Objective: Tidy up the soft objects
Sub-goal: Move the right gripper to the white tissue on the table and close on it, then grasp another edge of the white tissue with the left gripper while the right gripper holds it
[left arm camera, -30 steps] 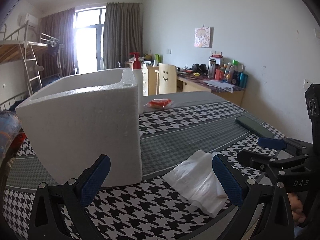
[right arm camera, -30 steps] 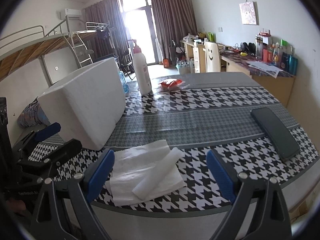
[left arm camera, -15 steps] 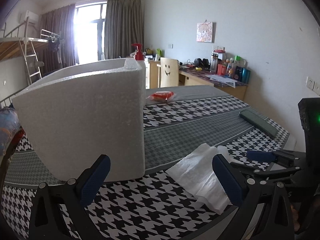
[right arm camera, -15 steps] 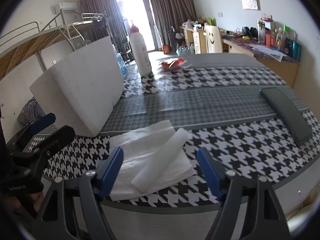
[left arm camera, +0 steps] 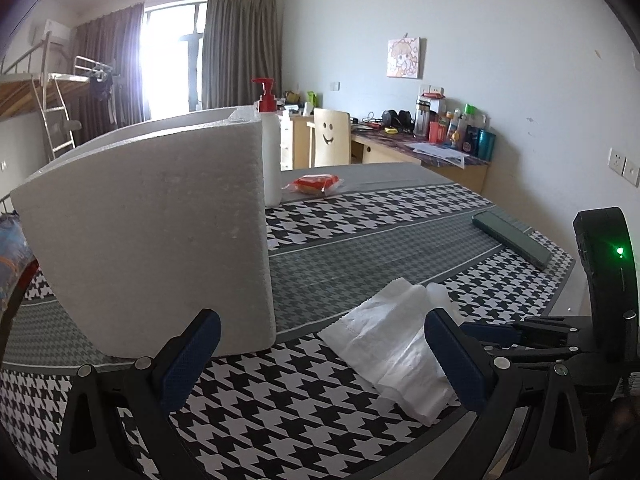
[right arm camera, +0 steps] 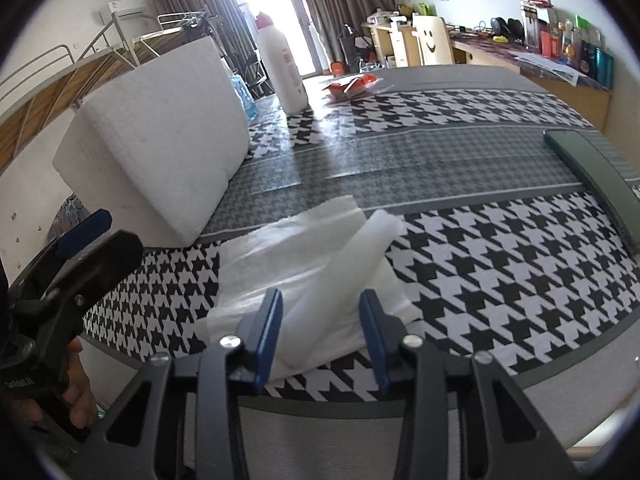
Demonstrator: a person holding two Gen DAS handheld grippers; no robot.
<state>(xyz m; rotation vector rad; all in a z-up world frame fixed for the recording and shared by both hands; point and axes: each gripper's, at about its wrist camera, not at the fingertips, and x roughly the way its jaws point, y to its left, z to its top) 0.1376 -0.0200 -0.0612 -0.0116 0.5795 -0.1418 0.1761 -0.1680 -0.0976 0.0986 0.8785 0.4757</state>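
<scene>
Right claw (right arm camera: 320, 308): closing now, down from wide open a second ago to a narrow gap. Sits lower and closer to the paper than before, tilted more steeply at the tabletop (right arm camera: 480, 248). Straddles the near end of the rolled tissue (right arm camera: 352, 264), one blue pad on each side. Seems not to press on it yet, so nothing is held so far.

Left claw (left arm camera: 320, 328): wide open and empty, hardly moved. Hovers in front of the foam box (right arm camera: 160, 140), near its front right corner.

Meaning for the task: likely the start of a pick on the roll, with the grasp a moment from complete and the lift not yet begun. Probably destined for the foam box, though nothing confirms that. Soft roll, so likely to flatten under the pads. Risk of dragging along the flat tissue sheet (right arm camera: 280, 248) underneath.

Both tissue pieces: on the tabletop edge, just right of the foam box's front corner, roll lying across the sheet.

Surface: houndstooth cloth with a grey band, glossy near the window.
- behind the foam box: white pump bottle (right arm camera: 280, 56)
- far right of the foam box: dark case (right arm camera: 592, 168)
- behind and right of the foam box: red packet (right arm camera: 352, 82)

Room:
- left of the foam box: bunk bed (right arm camera: 60, 72)
- beyond the foam box: brown curtains (right arm camera: 340, 0)
- right of those: cluttered desk (right arm camera: 560, 76), smiley-backed chair (right arm camera: 432, 40)
</scene>
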